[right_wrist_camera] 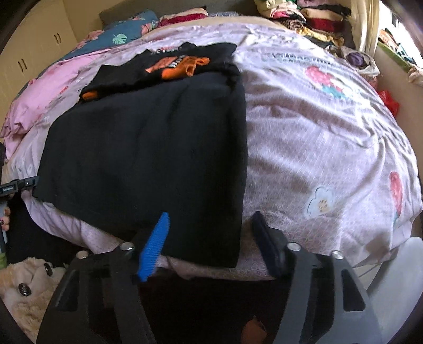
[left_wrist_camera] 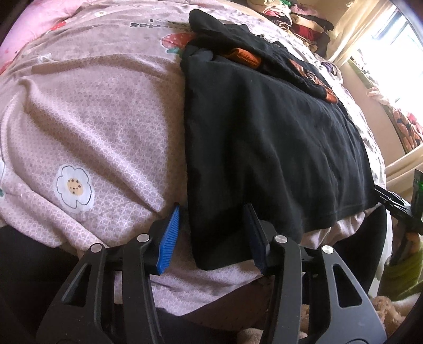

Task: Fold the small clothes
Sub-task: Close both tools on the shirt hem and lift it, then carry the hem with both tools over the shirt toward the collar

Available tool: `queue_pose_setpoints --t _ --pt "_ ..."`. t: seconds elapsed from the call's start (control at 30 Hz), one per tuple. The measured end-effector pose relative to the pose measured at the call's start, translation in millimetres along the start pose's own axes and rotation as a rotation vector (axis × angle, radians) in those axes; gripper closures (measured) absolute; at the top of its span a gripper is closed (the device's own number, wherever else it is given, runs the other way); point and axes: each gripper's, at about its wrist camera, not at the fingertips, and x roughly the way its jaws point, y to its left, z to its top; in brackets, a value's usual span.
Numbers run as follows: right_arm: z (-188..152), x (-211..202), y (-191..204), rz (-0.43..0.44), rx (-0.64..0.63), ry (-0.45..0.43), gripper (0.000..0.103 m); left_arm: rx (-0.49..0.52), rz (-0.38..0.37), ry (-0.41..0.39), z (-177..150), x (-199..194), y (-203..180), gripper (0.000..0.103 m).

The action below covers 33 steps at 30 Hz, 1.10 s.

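Observation:
A black garment (left_wrist_camera: 267, 148) lies flat on the bed, folded lengthwise, its hem at the near edge. Its far end carries an orange print (left_wrist_camera: 244, 58). My left gripper (left_wrist_camera: 212, 235) is open and straddles the garment's near left corner. In the right wrist view the same garment (right_wrist_camera: 148, 148) fills the middle left, with the orange print (right_wrist_camera: 182, 66) at its far end. My right gripper (right_wrist_camera: 208, 239) is open and straddles the garment's near right corner. Neither gripper holds cloth.
The bed has a pink patterned sheet (right_wrist_camera: 317, 132) with flowers and strawberries. Stacked clothes (right_wrist_camera: 312, 21) sit at the far right corner by a window. A pink quilt (right_wrist_camera: 39, 95) lies at the left. A plush toy (right_wrist_camera: 23, 285) sits below the bed edge.

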Motion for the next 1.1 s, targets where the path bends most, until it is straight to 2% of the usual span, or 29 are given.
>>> queue_pose_setpoints --t 0.13,0.2,0.47,0.5,0.53,0.6,0.7,0.83,0.93,1.1 --pt "-5.4 9.8 0.7 0.002 0.004 0.035 0.069 -0.001 -0.002 0.007 -3.9 0.4 0.8 0.063" --pt "-6.0 8.3 1.7 -0.005 -0.001 0.037 0.094 -0.004 -0.005 0.009 -4.9 0.5 1.3 0.063" --pt "7.2 -34.3 -1.1 0.093 0.010 -0.116 0.094 -0.008 -0.005 0.020 -4.2 3.3 2.6 0.064" --pt "10.2 -39.8 -1.7 0.101 0.015 -0.140 0.094 -0.002 -0.001 0.021 -3.8 3.1 1.9 0.071" --pt "12.0 -43.4 -2.4 0.107 0.020 -0.157 0.094 0.003 0.001 0.020 -3.0 2.3 1.2 0.086" --pt "17.4 -49.3 -3.8 0.108 0.029 -0.189 0.094 0.004 -0.011 0.010 -1.7 -1.2 -0.3 0.098" --pt "21.8 -56.5 -6.4 0.100 0.045 -0.232 0.094 0.017 -0.016 -0.024 0.6 -11.8 -3.1 0.100" --pt "28.6 -65.0 -9.5 0.091 0.071 -0.292 0.095 0.034 -0.006 -0.127 11.3 -39.7 -5.6 0.101" --pt "35.2 -71.7 -10.6 0.088 0.086 -0.337 0.095 0.030 -0.027 -0.207 24.3 -60.5 -7.8 0.101" --pt "53.3 -79.1 -11.0 0.088 0.105 -0.392 0.095 0.005 -0.042 -0.287 46.5 -78.4 -5.1 0.101"
